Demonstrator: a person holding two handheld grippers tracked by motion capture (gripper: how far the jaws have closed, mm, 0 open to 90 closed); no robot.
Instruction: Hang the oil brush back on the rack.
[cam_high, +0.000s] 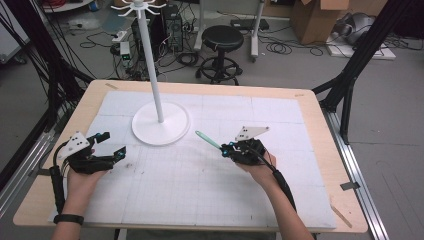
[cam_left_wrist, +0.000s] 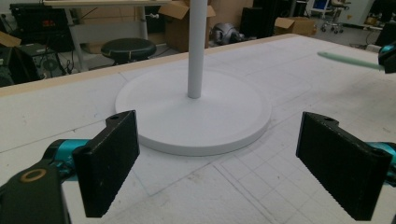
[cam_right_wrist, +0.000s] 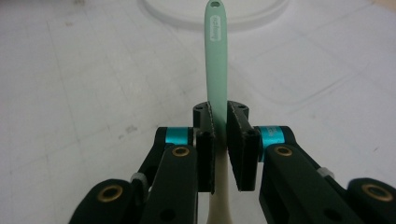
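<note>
my right hand-held gripper (cam_right_wrist: 220, 140) clamps the green spoon handle (cam_right_wrist: 216, 56) above the bench (cam_high: 210, 170); my left hand-held gripper (cam_left_wrist: 219, 158) gapes open before the white stand (cam_left_wrist: 194, 116).

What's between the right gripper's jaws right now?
The right gripper is shut on a mint-green utensil handle, whose end with a small hole points toward the white stand base. The pads cover its middle; the cream part below runs out of view, so what kind of tool it is stays unclear.

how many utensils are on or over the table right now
1. A mint-green utensil is clamped by its handle in the right tongs, right of the white stand's base; its working end is hidden. The left tongs are open and empty.
</note>
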